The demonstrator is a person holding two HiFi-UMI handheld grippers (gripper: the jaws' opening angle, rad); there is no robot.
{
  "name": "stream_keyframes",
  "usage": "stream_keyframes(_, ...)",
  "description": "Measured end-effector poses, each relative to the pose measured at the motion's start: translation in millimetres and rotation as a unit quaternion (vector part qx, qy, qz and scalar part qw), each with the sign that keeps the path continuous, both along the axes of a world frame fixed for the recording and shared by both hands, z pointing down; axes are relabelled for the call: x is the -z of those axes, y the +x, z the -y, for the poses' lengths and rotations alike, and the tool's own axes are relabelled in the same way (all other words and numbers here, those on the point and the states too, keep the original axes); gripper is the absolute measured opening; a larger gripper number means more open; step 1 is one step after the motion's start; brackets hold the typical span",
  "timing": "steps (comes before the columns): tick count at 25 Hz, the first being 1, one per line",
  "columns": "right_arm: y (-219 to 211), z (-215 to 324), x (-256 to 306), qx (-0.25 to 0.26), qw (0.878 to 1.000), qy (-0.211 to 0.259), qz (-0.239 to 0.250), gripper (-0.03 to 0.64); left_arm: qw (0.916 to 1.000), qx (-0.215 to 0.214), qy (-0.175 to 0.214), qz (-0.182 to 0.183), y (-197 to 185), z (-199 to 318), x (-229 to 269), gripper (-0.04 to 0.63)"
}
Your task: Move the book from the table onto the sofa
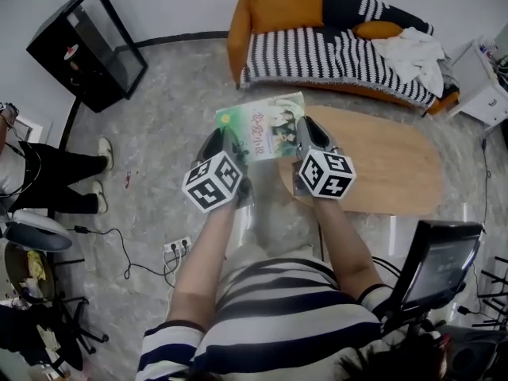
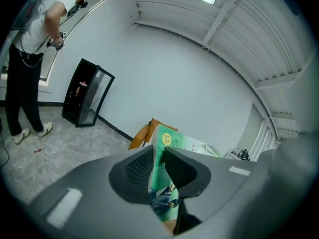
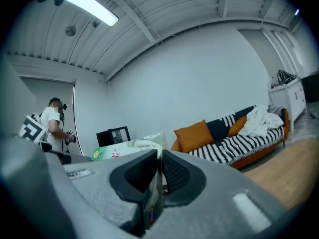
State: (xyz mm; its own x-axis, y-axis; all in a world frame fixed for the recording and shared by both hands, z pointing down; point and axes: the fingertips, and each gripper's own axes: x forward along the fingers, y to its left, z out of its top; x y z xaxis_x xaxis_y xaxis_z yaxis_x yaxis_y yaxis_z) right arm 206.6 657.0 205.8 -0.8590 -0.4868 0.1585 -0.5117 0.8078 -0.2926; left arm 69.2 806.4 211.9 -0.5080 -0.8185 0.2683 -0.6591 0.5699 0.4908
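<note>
- Head view: camera on the wearer's head, pitched steeply down and forward. It takes in the room widely from above: sofa [image 1: 333, 50] at 1 o'clock, bench [image 1: 389, 165] at 3 o'clock, wearer's striped top [image 1: 278, 308] at 6 o'clock.
- Left tool view: camera rides behind the left tool [image 2: 158, 156] and looks along its jaws, which sit very near at 6 o'clock. Axis near level; black cabinet [image 2: 87, 93] at 9 o'clock.
- Right tool view: same mounting on the right tool [image 3: 159, 156]. Sofa at 3 o'clock, ceiling lamp [image 3: 92, 6] at 11 o'clock.
- Overlap: all three views share the book [image 1: 266, 125], sofa, cabinet and standing person [image 1: 48, 177].
</note>
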Motion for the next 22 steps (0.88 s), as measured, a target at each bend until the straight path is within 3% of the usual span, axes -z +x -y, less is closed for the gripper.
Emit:
stream_keyframes(9, -63, -28, -4, -0.003, 1.000, 0.003, -0.009, 0.031, 0.9998, -0.009, 0.013, -0.011, -67, -26, -5, 0.072)
stream_keyframes(17, -95, -3, -6, -0.001, 1.000, 0.005, -0.020, 0.031, 0.9997, -0.007, 0.016, -0.018, -95, -4, -8, 0.071)
stream_keyframes(22, -135, 12, -9, 0.013, 1.000, 0.001, -0.017, 0.032, 0.9999, 0.004, 0.008, -0.013, -132, 8, -8, 0.071)
